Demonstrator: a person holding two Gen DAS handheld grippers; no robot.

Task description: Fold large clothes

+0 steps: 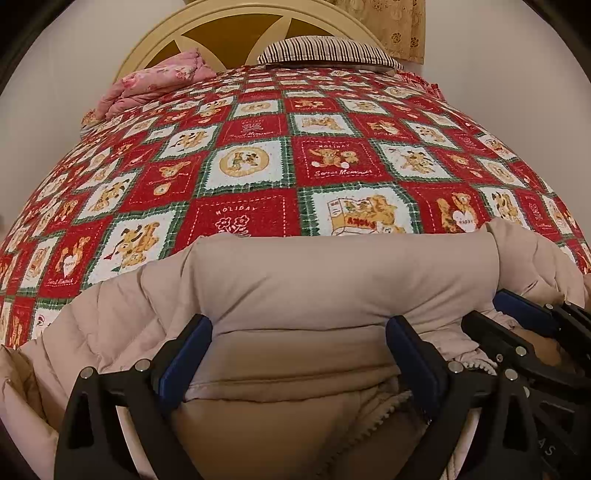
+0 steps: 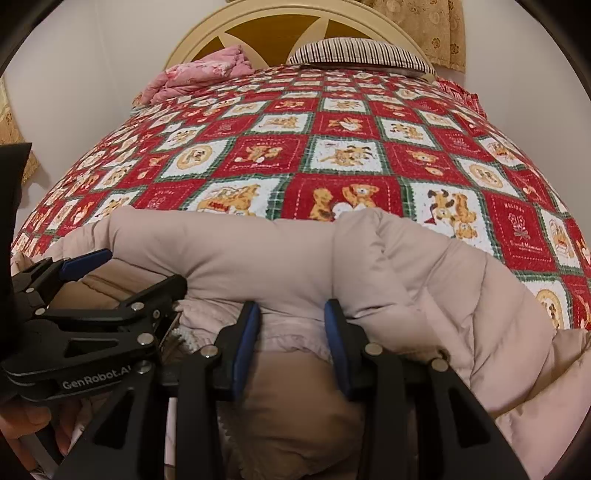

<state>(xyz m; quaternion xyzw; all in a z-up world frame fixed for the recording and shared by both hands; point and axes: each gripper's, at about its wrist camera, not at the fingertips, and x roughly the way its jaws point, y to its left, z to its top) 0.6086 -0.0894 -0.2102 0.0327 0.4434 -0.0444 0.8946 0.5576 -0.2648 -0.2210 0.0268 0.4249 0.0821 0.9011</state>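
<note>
Puffy beige jacket is seen in the left wrist view lying across the near edge of a bed, on a red, white and green patchwork bedspread. A thick padded roll of the jacket is stretched crosswise just ahead of the left gripper, whose blue-padded jaws are spread wide. The roll and the tan lining below it are framed between the two pads, but whether the pads press on the fabric cannot be told; the cloth appears only to be brushed at the tips. At the right edge the right gripper is seen beside it, over the same jacket. Farther back, a pink floral quilt and a striped pillow are set against a cream headboard.

In the right wrist view the jaws of the right gripper are held narrow, and a fold of the jacket is pinched between the blue pads. The quilted body of the jacket is spread to the right of the jaws, over the bedspread. The left gripper is seen at the left, jaws wide, just beside the roll.
</note>
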